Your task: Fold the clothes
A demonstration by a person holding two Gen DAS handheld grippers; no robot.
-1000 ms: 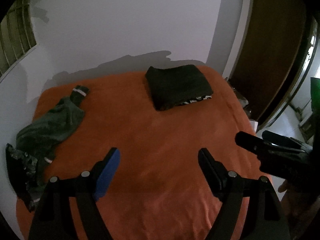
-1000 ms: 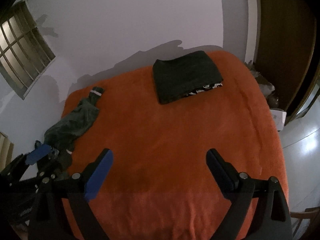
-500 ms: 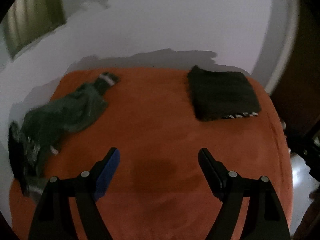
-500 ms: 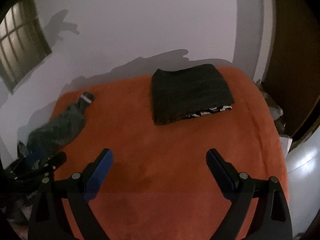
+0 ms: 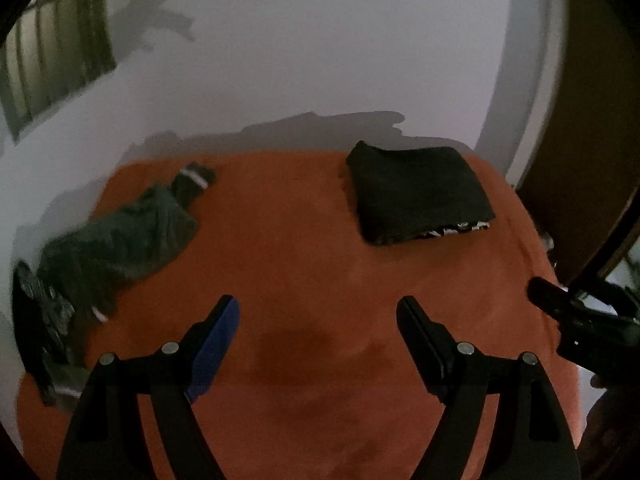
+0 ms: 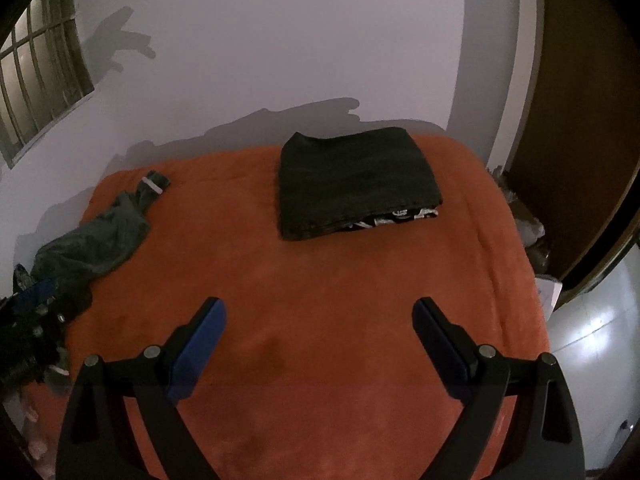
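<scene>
A bed with an orange blanket (image 5: 304, 248) (image 6: 320, 272) fills both views. A folded black garment (image 5: 416, 192) (image 6: 352, 184), with a black-and-white patterned piece under it, lies at the far right of the bed. A crumpled dark green garment (image 5: 120, 240) (image 6: 96, 240) with white-striped cuffs lies at the left side. My left gripper (image 5: 318, 308) hangs open over bare blanket, nothing between its fingers. My right gripper (image 6: 318, 308) is open too, over the middle of the bed, empty. Each gripper shows at the other view's edge: the right one (image 5: 576, 320), the left one (image 6: 28, 320).
A white wall (image 6: 280, 48) runs behind the bed, with a barred window (image 6: 36, 80) at the upper left. A dark wooden door (image 6: 580, 120) stands at the right. Small items lie on the floor (image 6: 528, 228) beside the bed's right edge. More dark cloth (image 5: 36, 320) hangs over the left edge.
Both grippers have sunk toward the bed and rolled slightly; the folded stack and the green garment have shifted in the views. Both stay open and empty.
</scene>
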